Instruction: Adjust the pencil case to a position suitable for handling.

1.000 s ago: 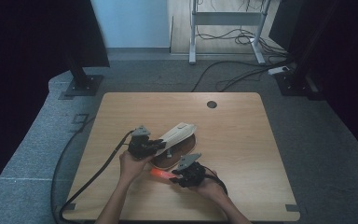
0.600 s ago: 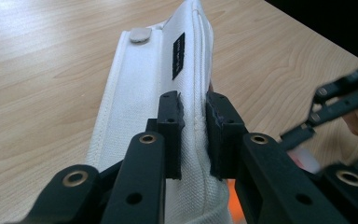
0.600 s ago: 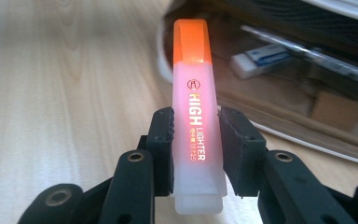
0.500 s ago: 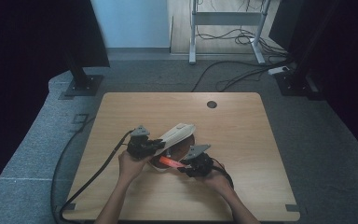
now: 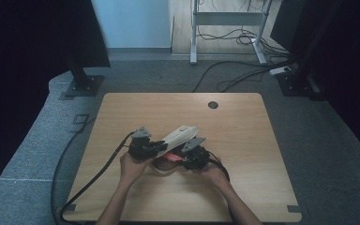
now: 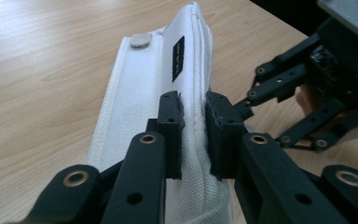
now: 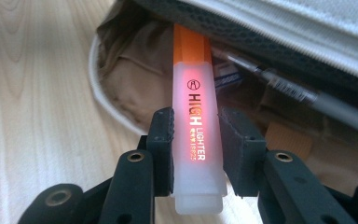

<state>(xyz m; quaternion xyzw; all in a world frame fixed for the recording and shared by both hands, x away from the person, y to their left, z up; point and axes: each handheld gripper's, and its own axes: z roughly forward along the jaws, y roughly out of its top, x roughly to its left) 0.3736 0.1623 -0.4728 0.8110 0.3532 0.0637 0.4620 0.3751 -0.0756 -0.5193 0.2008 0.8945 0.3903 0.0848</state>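
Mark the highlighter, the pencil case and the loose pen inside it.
highlighter (image 7: 198,126), right gripper view, printed barrel.
pencil case (image 6: 140,93), left gripper view, white fabric side.
pen (image 7: 307,95), right gripper view, clear barrel.

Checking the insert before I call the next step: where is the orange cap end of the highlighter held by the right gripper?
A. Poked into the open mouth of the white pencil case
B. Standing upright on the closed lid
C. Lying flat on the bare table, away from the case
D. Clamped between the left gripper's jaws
A: in the right gripper view, the highlighter, gripped by the right gripper, has its orange end inside the open white pencil case.
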